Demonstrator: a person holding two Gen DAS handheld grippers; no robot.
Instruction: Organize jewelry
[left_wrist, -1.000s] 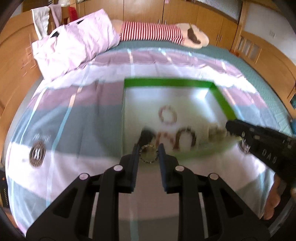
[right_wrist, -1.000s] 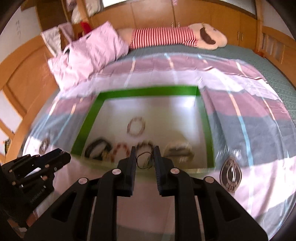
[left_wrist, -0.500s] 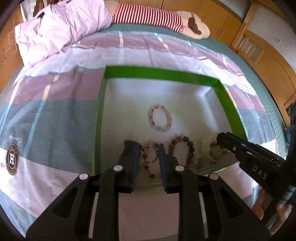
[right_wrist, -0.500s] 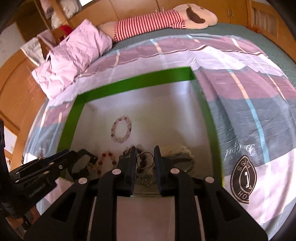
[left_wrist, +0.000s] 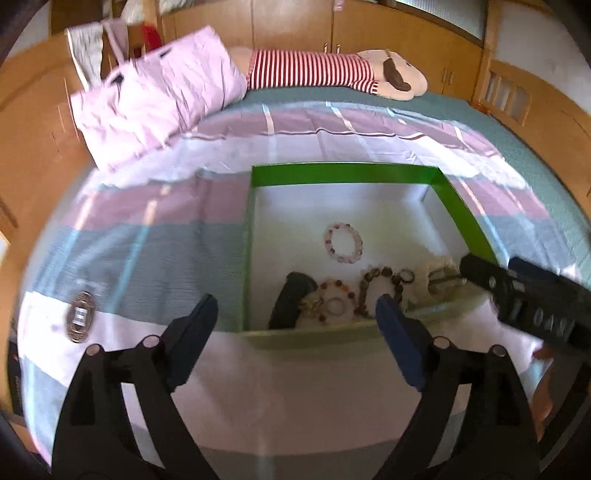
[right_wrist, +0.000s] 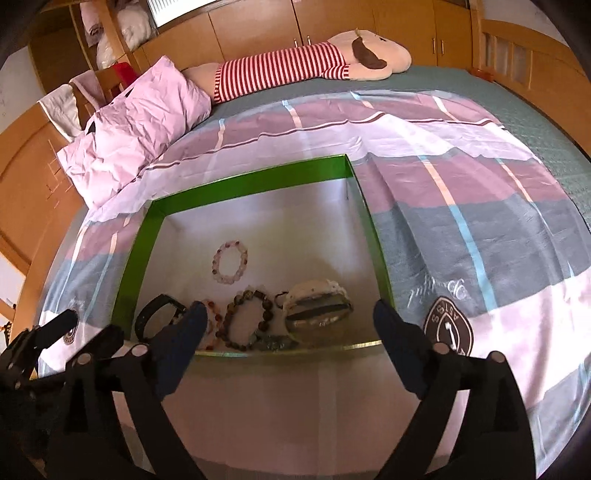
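Left gripper (left_wrist: 295, 314) in lower centre of left wrist view: jaws opening, spread wide, nothing between them. Right gripper (right_wrist: 288, 317) in lower centre of right wrist view: jaws opening too, empty.

Green-rimmed shallow box with white floor (right_wrist: 255, 182) lies on striped pink-grey bedspread (right_wrist: 461, 192).

Pale pink bead bracelet (right_wrist: 229, 261) alone at box middle. Black band (right_wrist: 157, 321), brown bead bracelet (right_wrist: 245, 319), cream woven bracelet (right_wrist: 317, 306) in row along near wall.
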